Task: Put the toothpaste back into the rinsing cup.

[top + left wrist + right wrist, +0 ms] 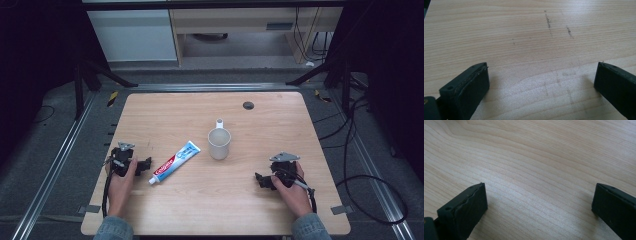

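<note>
Both sets of fingers stand wide apart with nothing but bare surface (280, 112) between them, the left gripper (146, 164) just short of the toothpaste tube (174, 163) and the right gripper (260, 180) well away from the white mug (219, 143). The tube lies just ahead of the left fingers (466, 87), cap end nearest. Probably best to straddle the tube's flat body across its width before closing; its label reads "Colgate".

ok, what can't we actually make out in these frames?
- Toothpaste tube, high view: small print too small to read.
- Mug, high view: handle at the far side mostly hidden by its body; whether anything is inside is unclear.
- Left gripper and right gripper, gripper views: jaws stand apart, lower parts cut off by the bottom edge.
</note>
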Action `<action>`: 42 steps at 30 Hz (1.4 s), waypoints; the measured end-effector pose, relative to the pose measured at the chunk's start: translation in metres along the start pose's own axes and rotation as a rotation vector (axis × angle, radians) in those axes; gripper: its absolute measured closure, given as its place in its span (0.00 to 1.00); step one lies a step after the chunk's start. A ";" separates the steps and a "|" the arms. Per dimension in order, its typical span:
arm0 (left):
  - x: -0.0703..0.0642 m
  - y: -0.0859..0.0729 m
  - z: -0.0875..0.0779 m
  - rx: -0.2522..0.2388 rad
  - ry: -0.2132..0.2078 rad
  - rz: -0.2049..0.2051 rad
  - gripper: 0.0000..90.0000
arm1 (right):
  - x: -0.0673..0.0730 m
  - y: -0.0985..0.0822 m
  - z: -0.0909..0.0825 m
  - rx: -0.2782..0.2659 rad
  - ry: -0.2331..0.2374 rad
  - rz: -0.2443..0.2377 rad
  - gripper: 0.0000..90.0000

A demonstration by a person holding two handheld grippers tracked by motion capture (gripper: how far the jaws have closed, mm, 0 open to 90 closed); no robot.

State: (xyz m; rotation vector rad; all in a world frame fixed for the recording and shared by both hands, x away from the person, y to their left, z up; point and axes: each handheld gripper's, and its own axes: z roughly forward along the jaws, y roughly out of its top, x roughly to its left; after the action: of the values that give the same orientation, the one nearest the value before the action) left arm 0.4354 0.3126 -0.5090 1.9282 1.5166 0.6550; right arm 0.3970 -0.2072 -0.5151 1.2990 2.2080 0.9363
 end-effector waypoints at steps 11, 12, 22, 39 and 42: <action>-0.008 0.022 -0.064 0.047 -0.042 0.140 0.05 | 0.000 0.001 0.001 0.001 0.008 0.002 0.00; -0.008 0.022 -0.064 0.047 -0.042 0.140 0.05 | 0.000 0.001 0.001 0.001 0.008 0.002 0.00; -0.029 0.053 -0.098 0.165 -0.100 0.209 0.09 | 0.000 0.001 0.001 0.000 0.008 0.002 0.00; -0.092 0.100 -0.058 0.443 -0.175 0.419 0.20 | 0.000 0.001 0.001 0.001 0.008 0.001 0.00; -0.099 0.105 -0.049 0.479 -0.178 0.437 0.24 | -0.001 0.001 0.001 0.003 0.007 -0.007 0.00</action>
State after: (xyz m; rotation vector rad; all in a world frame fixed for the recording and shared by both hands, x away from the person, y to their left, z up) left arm 0.4502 0.2055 -0.4017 2.6446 1.2223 0.2904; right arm 0.3982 -0.2074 -0.5151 1.2902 2.2191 0.9358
